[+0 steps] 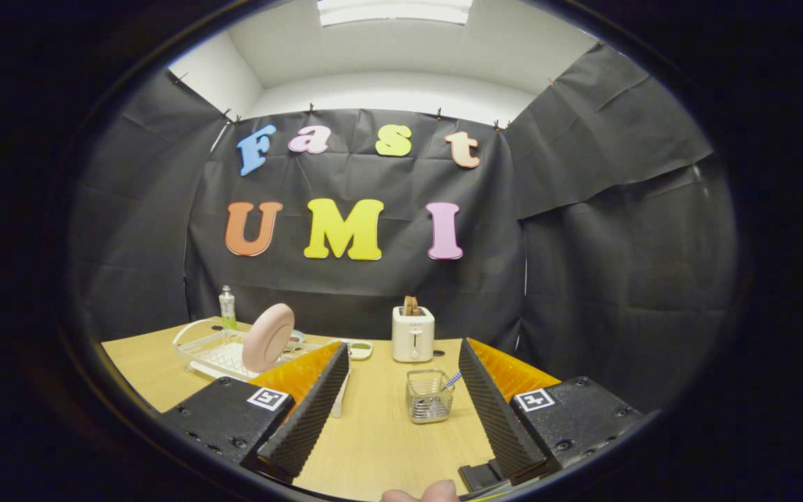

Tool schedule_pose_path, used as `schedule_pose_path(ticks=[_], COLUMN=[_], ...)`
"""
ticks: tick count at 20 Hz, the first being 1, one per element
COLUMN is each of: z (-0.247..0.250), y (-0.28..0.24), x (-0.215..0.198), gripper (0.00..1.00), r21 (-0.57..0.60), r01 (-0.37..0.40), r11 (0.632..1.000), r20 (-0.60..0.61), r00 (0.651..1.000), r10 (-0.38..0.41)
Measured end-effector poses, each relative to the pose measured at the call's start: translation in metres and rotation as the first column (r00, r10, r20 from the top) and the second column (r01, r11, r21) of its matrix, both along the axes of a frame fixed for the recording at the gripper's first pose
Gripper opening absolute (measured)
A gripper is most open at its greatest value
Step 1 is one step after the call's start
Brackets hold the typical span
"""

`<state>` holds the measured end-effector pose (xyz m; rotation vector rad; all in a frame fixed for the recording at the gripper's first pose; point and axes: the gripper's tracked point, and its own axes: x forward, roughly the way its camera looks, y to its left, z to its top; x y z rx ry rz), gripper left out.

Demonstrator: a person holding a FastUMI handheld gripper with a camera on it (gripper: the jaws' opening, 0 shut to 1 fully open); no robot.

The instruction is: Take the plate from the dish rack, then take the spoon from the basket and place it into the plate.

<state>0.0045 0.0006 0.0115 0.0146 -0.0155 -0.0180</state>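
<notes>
A pink plate (268, 337) stands on edge in a white dish rack (215, 354) on the wooden table (380, 432), beyond my left finger. A small wire basket (429, 396) sits ahead between the fingers, nearer the right one, with a spoon handle (452, 380) poking out of its right side. My gripper (401, 362) is open, held above the table's near part, with nothing between its fingers. Part of the rack is hidden behind the left finger.
A white toaster (413, 333) with bread in its slot stands at the back of the table by the cloth wall. A small bottle (226, 307) stands behind the rack. A fingertip (421, 493) of the person shows at the near table edge.
</notes>
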Motion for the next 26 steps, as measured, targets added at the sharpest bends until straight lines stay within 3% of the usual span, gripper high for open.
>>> schedule_pose_path(ticks=[4, 9, 16, 21, 26], z=[0.01, 0.042, 0.115, 0.123, 0.101], y=[0.004, 0.028, 0.097, 0.157, 0.213], x=[0.009, 0.032, 0.094, 0.142, 0.183], gripper=[1.0, 1.0, 1.0, 1.0, 1.0], r21=[0.0, -0.001, -0.024, -0.014, 0.021], r01=[-0.003, -0.06, -0.198, -0.283, -0.326], r11=[1.0, 0.998, 0.98, 0.959, 0.945], r20=[-0.002, -0.005, -0.069, -0.22, -0.413], r00=[1.0, 0.998, 0.978, 0.936, 0.858], r10=[0.003, 0.06, 0.196, 0.273, 0.305])
